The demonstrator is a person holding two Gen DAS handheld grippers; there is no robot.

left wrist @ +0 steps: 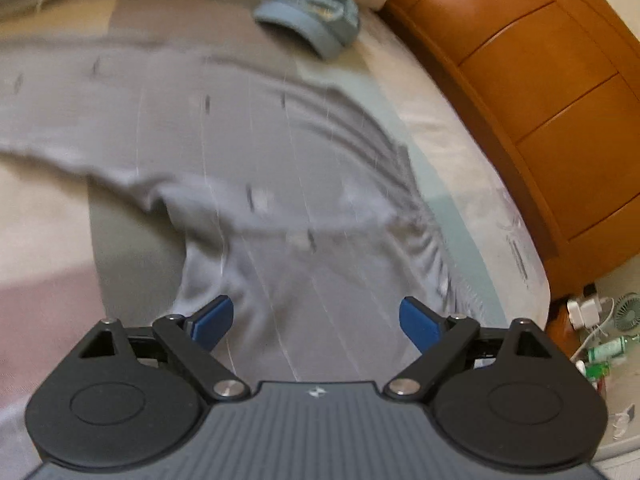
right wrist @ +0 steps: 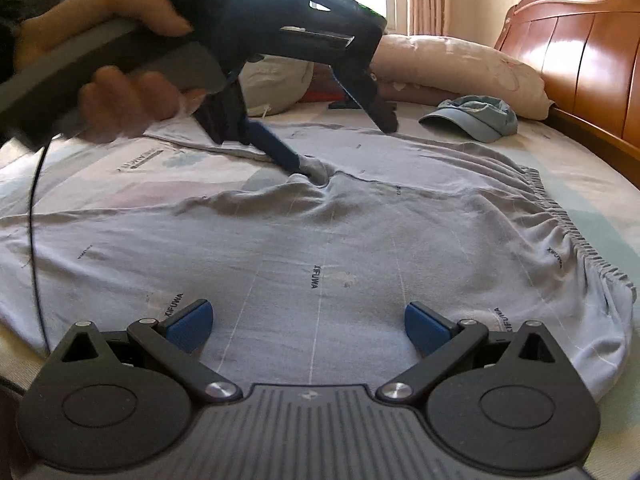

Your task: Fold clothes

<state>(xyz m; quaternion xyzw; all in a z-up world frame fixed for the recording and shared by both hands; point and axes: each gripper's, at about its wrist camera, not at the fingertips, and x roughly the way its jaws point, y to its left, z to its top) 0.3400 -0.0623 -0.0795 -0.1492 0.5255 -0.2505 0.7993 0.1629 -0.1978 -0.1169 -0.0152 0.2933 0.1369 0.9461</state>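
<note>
A grey striped garment [left wrist: 248, 152] with an elastic gathered hem lies spread flat on the bed; it also shows in the right wrist view [right wrist: 320, 248]. My left gripper [left wrist: 316, 320] is open just above the cloth, blue fingertips [left wrist: 214, 320] wide apart. In the right wrist view the left gripper [right wrist: 340, 148] hangs over the garment's far edge, one fingertip [right wrist: 288, 160] touching a small raised bump of cloth. My right gripper [right wrist: 308, 326] is open and empty, low over the near part of the garment.
A blue cap [left wrist: 316, 20] lies on the bed beyond the garment, also in the right wrist view [right wrist: 476, 118]. A wooden headboard [right wrist: 580, 60] and pillows [right wrist: 460, 68] stand behind. The bed edge [left wrist: 520, 256] drops to a floor with small clutter [left wrist: 600, 332].
</note>
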